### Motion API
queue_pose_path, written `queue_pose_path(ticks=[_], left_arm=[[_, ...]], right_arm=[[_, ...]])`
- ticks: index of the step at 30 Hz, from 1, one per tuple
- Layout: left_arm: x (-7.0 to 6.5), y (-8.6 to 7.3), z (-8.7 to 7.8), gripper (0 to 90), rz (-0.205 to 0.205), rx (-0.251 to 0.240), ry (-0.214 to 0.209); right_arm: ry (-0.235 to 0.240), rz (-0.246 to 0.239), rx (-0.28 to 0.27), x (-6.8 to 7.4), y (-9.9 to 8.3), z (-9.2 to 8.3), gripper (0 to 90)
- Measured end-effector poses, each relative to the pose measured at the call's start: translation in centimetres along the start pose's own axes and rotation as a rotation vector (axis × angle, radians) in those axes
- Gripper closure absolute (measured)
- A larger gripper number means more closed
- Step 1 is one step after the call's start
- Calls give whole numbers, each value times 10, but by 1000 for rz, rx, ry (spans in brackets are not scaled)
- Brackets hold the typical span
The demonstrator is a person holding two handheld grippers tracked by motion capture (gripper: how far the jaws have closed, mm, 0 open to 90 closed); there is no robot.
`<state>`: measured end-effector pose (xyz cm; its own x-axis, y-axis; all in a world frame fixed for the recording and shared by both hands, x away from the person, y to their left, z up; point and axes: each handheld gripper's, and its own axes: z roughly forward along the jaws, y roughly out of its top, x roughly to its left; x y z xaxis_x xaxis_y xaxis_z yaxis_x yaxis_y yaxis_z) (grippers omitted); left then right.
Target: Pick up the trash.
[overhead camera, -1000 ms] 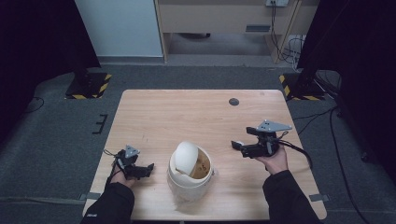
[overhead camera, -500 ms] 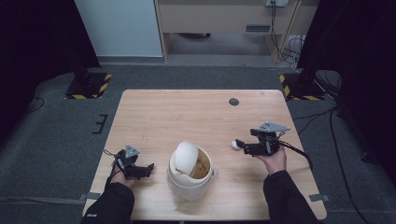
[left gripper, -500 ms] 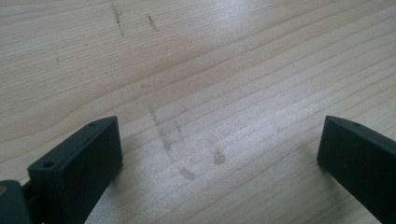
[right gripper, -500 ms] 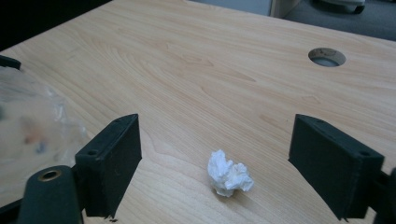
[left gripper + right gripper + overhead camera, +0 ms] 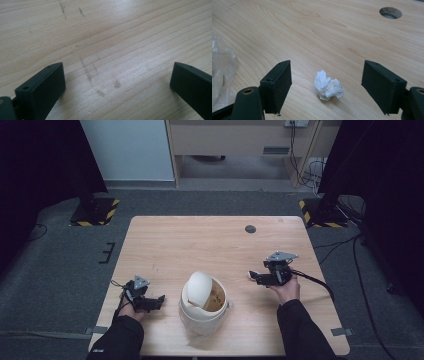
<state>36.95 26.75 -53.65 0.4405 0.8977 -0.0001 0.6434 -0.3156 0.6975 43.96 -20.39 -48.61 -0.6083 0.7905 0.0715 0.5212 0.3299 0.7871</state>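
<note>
A small crumpled ball of white paper [image 5: 328, 85] lies on the wooden table [image 5: 200, 245], right of a white bin [image 5: 202, 312] whose domed swing lid [image 5: 197, 287] is tipped. My right gripper [image 5: 327, 75] is low over the table and straddles the paper ball [image 5: 251, 274]. Its jaws have just been closing, but both pads stand clear of the paper. In the high view the right gripper [image 5: 256, 278] points left toward the bin. My left gripper [image 5: 159, 301] rests open near the front left edge, with bare wood between the jaws of the left gripper [image 5: 116, 82].
A round cable hole [image 5: 250, 229] sits at the table's far side, seen too as the hole [image 5: 390, 12] ahead of the right gripper. The bin's clear plastic liner [image 5: 222, 72] shows at the left of the right gripper view. A cable [image 5: 315, 282] trails right.
My right gripper has sunk toward the table around the paper ball, and its jaws stand narrower. The left gripper and the bin have not moved.
</note>
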Motion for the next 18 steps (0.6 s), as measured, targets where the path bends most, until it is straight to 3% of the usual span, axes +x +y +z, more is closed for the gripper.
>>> queue_pose_path(ticks=[13,18], left_arm=[[0,0,0,0,1,0,-1],[0,0,0,0,0,0,-1]], right_arm=[[-36,-11,63,3,-7,23,279],[-80,-26,114,3,-10,30,309]])
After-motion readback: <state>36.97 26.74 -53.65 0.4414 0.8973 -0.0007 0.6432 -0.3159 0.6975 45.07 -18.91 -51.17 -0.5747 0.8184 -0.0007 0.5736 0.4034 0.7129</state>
